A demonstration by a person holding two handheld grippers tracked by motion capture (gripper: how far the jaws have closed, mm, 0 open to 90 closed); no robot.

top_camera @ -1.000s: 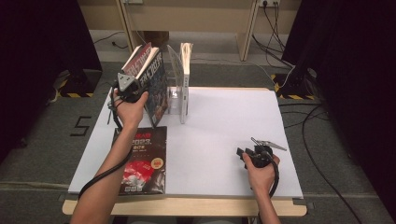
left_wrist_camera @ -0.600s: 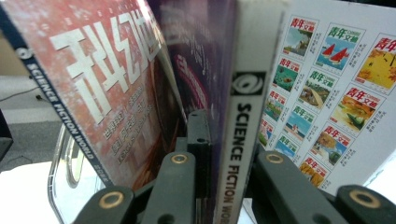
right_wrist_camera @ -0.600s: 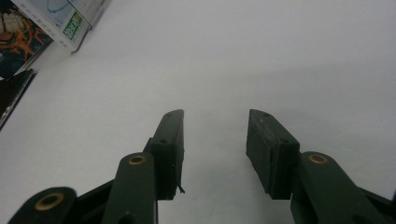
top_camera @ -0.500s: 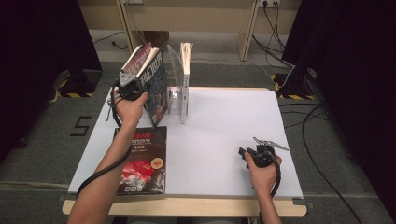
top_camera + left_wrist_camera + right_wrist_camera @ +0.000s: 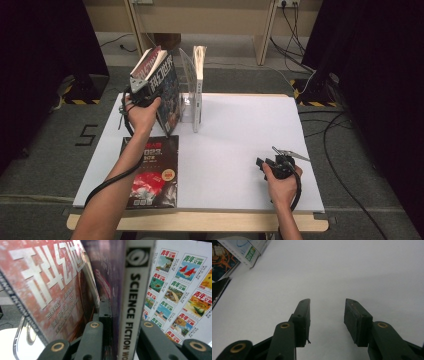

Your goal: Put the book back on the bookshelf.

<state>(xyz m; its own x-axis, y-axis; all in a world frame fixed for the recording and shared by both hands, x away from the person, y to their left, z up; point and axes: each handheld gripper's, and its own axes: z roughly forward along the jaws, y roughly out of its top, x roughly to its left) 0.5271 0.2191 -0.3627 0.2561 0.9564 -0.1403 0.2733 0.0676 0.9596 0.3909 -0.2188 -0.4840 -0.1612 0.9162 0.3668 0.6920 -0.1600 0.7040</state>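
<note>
White desk point(image 5: 240, 150) bears a clear rack point(image 5: 192, 100). Against the rack's left side, the magazine point(image 5: 162, 92) stands steeper than before, pinched by the left gripper point(image 5: 142, 95), whose fingers just eased slightly. Right gripper point(image 5: 272, 162) rests unmoved, fingers apart, empty.

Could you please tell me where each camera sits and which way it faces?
High view: above the person's side, facing forward and down on the table; both forearms, left hand-held gripper, right hand-held gripper.
Left gripper view: on that gripper, facing the held magazine; its jaws clamp the spine.
Right gripper view: low, facing across the table; its jaws open.
Shared: the magazine in the high and left gripper views.
</note>
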